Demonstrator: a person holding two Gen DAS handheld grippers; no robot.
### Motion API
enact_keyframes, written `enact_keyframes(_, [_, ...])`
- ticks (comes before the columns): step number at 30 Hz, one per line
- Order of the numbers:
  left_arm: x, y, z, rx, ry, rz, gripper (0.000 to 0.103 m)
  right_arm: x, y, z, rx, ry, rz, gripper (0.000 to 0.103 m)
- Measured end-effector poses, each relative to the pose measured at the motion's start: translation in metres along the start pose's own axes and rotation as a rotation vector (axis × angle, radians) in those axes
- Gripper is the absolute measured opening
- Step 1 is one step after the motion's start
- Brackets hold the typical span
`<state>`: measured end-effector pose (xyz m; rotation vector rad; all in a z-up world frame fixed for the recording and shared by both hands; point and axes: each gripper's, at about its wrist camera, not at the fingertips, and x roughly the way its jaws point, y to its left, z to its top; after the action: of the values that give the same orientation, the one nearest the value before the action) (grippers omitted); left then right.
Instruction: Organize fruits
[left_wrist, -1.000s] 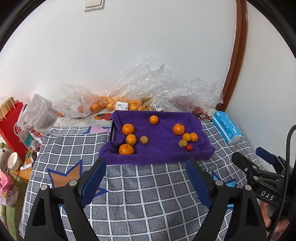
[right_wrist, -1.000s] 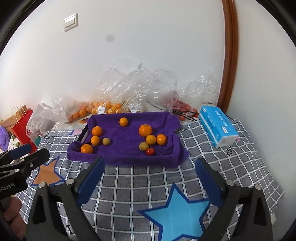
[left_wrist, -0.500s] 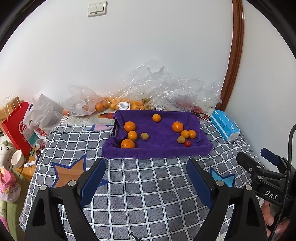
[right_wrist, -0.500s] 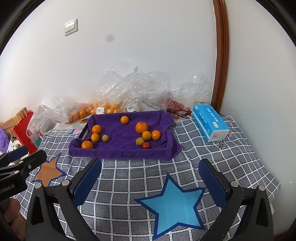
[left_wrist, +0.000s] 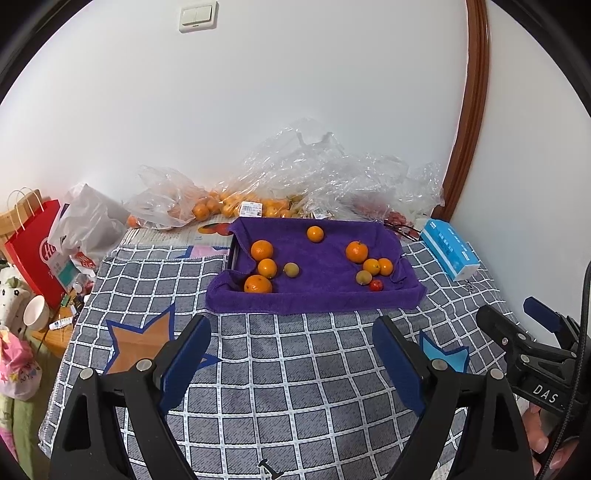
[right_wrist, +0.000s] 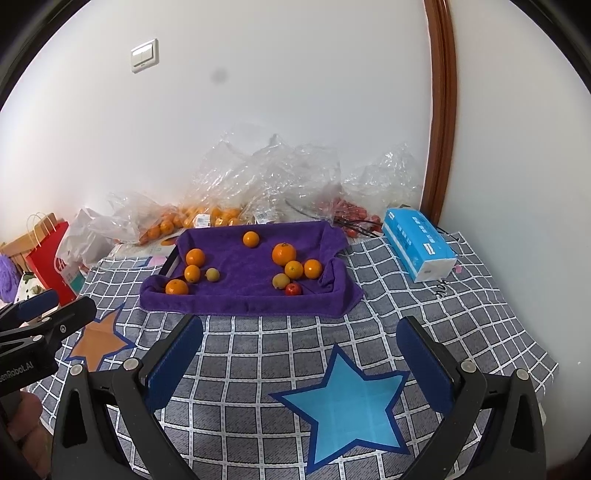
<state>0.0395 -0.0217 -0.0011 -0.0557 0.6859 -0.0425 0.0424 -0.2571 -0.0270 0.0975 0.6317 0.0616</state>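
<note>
Both grippers are backing away from the towel-lined tray (left_wrist: 314, 299), left fingers (left_wrist: 186, 354) and right fingers (right_wrist: 424, 360) hanging released and empty, while the fruits (left_wrist: 356, 252) are lying loose on it, risking rolling if nudged.

A purple towel-lined tray (right_wrist: 251, 301) sits toward the back of a desk under a grey checked cloth (right_wrist: 258, 354), holding round orange fruits (right_wrist: 284, 254) in two loose groups, left and right. Behind it, crumpled clear plastic bags (right_wrist: 266, 173) lie against the wall. A blue tissue pack (right_wrist: 417, 243) lies to the tray's right, a red paper bag (left_wrist: 35, 251) off the desk's left edge.
</note>
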Motion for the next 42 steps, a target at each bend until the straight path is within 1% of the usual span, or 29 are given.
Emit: enact_keyframes(42, [-0.002,0.003,-0.0013,-0.008,0.002,0.004,0.089,-0.0047,0.0021,0.0009,0.001,-0.005,0.001,0.103])
